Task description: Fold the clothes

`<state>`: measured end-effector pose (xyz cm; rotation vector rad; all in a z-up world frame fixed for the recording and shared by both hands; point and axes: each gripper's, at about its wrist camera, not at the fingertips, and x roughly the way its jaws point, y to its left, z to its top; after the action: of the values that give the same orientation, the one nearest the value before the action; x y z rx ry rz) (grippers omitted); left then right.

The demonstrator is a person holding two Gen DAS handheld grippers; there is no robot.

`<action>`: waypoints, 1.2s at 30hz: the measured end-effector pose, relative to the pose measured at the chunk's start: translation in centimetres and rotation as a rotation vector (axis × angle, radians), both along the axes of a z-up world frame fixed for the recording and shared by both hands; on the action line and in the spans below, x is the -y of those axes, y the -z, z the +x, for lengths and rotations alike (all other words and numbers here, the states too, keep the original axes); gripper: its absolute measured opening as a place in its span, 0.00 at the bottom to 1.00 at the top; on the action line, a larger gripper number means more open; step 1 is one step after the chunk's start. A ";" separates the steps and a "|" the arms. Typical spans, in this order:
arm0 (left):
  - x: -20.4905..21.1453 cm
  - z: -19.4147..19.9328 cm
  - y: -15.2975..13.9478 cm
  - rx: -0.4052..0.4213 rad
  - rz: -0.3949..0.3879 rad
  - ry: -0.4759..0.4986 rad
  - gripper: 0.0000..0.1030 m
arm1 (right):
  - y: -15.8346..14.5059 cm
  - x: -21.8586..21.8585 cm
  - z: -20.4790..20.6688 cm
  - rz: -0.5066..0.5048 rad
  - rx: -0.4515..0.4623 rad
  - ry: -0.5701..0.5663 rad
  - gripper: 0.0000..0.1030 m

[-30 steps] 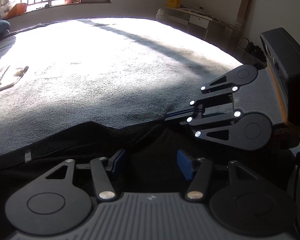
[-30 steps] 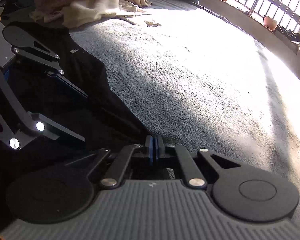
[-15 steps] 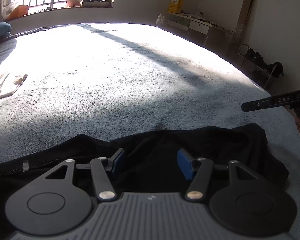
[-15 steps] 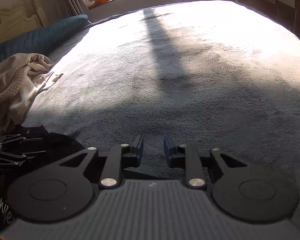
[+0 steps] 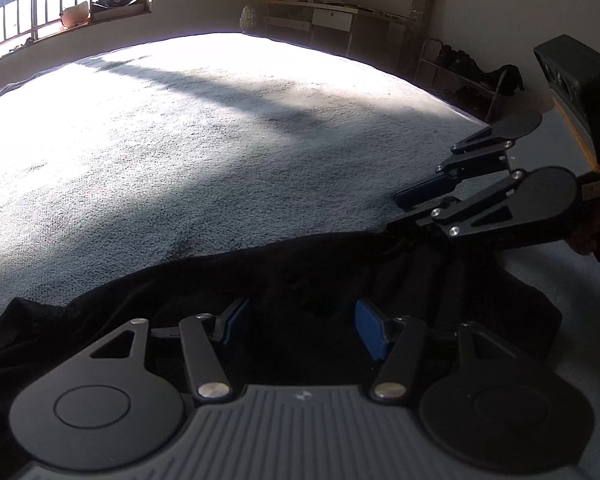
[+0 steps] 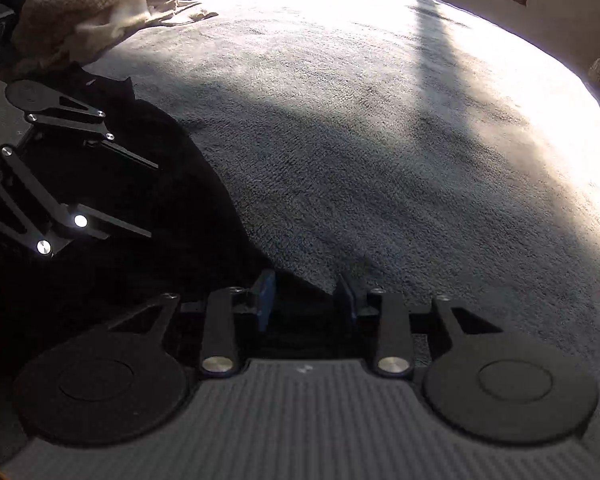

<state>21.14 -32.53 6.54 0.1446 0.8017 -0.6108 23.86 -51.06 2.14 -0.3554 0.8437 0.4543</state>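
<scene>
Black garment lay on a grey bed, left hand-held gripper spread apart over it, right hand-held gripper parted at its edge.

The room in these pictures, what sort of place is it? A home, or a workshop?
Most likely a bedroom in a home. The work surface looks like a wide bed under a grey fleecy blanket, there is a barred window with sun coming in, and a heap of beige laundry lies beside the black garment.
</scene>
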 end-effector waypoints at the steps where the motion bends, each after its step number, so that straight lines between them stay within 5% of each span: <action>1: 0.1 0.0 0.2 0.005 0.009 -0.006 0.57 | 0.2 0.6 0.3 -0.018 0.028 0.059 0.24; 7: 0.4 -0.1 -0.6 0.010 0.023 -0.019 0.57 | -0.4 5.7 1.3 0.078 0.085 0.381 0.24; 13: 2.2 0.0 -0.6 0.027 0.013 0.002 0.58 | -2.8 10.4 -2.7 0.398 -0.039 0.489 0.26; 19: 3.5 0.8 0.3 0.075 0.043 -0.011 0.60 | -2.8 8.1 -4.7 0.500 -0.063 0.222 0.26; 23: 3.2 1.5 0.3 0.080 0.039 -0.073 0.60 | -0.3 4.7 -4.7 0.260 -0.104 0.104 0.17; 27: 3.2 2.2 0.1 0.078 0.048 -0.130 0.60 | -0.2 9.1 -4.9 0.257 -0.045 0.403 0.14; 29: 3.2 2.5 0.0 0.068 0.040 -0.150 0.60 | -1.1 10.9 -5.8 0.311 -0.028 0.461 0.16; 34: 3.2 2.7 -0.6 0.054 0.031 -0.173 0.60 | -3.3 7.7 -9.4 0.422 -0.070 0.162 0.18; 36: 3.0 2.5 -1.1 0.051 0.029 -0.177 0.60 | -2.8 5.9 -10.6 0.381 -0.127 0.073 0.17</action>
<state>23.60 -35.56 7.60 0.1142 0.7647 -0.4271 13.30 -56.99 4.90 0.0562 0.8690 0.5620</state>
